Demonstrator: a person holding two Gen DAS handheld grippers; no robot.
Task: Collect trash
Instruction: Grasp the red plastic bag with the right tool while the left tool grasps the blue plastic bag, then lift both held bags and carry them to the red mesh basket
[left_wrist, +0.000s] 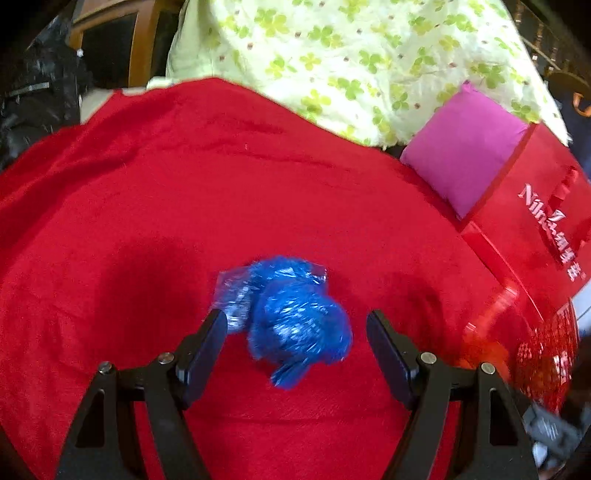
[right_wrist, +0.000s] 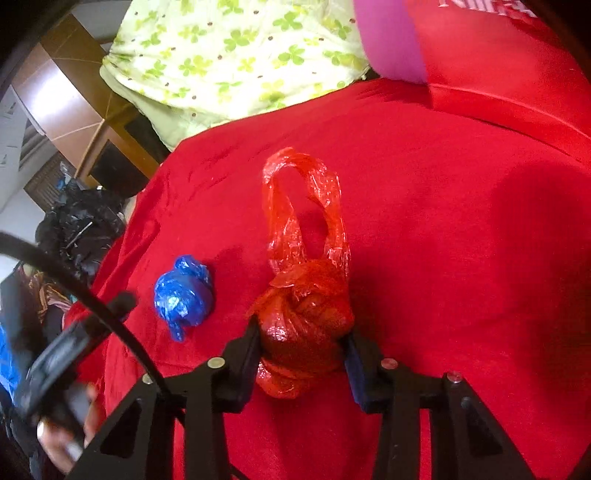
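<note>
A slip is the chief risk. The knotted red plastic bag of trash (right_wrist: 304, 325) is squeezed between the pads of the right gripper (right_wrist: 301, 354), but only its bulging lower body is caught; the thin film is slick and soft, so the bundle could be pulled out of the clamp when lifted. Its loose handle loops, stretched toward twelve o'clock, could also drag on the red cloth cover (right_wrist: 461, 258).

On the other side, the crumpled blue plastic wad (left_wrist: 291, 317) lies between the spread fingers of the left gripper (left_wrist: 297, 332), which grips nothing: the left finger (left_wrist: 207, 347) lies at the wad's pale loose edge, and a clear gap is left on the right. The wad is blurred, so its exact edge cannot be told. If the jaws were closed from this offset, only a loose flap might be pinched and the wad left behind.

Both grippers are pitched steeply down toward the cloth. In the right wrist view the blue wad sits at about nine o'clock of the red bag, near it but apart.
</note>
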